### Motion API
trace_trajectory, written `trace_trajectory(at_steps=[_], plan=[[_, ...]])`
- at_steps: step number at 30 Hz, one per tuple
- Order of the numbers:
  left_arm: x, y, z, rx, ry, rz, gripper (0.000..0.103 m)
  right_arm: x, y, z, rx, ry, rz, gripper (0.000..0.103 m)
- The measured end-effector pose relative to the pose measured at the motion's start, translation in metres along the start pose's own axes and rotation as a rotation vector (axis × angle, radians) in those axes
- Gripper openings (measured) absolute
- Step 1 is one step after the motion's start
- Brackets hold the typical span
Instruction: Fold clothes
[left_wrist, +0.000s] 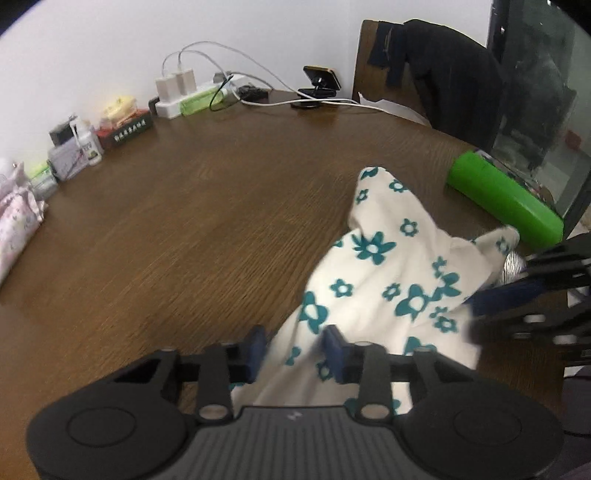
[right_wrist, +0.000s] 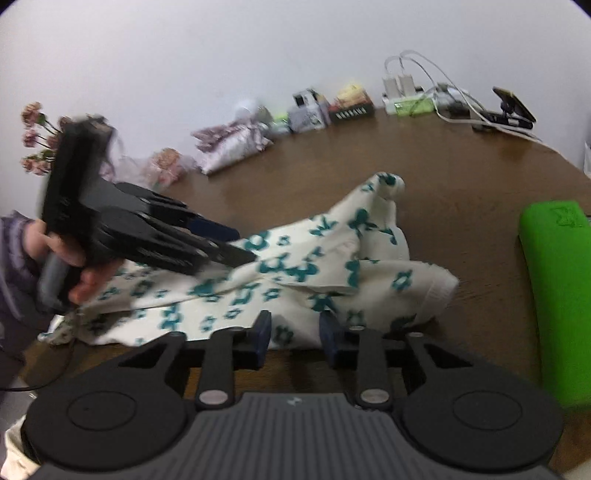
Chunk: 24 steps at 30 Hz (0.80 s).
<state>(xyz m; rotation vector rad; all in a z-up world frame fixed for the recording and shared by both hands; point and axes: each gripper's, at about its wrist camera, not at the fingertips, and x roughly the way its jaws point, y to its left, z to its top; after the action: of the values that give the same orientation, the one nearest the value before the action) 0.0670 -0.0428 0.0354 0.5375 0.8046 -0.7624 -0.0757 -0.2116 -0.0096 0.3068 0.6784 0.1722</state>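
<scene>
A green roll (right_wrist: 557, 295) lies at the desk's (left_wrist: 184, 221) right edge; chargers (left_wrist: 177, 83) and boxes (left_wrist: 125, 125) line the far edge. The flowered cloth (right_wrist: 332, 266) lies crumpled mid-desk. The left gripper (left_wrist: 295, 349) has cloth between parted jaws; the right gripper's (right_wrist: 295, 332) open jaws are at its near hem.

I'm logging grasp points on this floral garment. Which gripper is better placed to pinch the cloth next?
Left, probably. The left gripper already has the floral garment bunched between its open fingers. The right gripper is open at the cloth's near edge, fabric mostly ahead of its fingertips.
</scene>
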Motion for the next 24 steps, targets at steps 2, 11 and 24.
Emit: trace_trajectory(at_steps=[2,11,24], plan=[[0.007,0.002,0.003,-0.001,0.012,0.025,0.023,0.019,-0.002,0.014,-0.025,0.006,-0.031,0.018],[-0.013,0.064,0.0,-0.15,0.006,0.209,0.057,0.089,-0.007,0.081,0.051,-0.034,-0.089,0.048],[0.013,0.099,-0.016,-0.376,0.035,0.209,0.012,0.129,0.065,0.077,-0.225,0.032,-0.031,0.006]])
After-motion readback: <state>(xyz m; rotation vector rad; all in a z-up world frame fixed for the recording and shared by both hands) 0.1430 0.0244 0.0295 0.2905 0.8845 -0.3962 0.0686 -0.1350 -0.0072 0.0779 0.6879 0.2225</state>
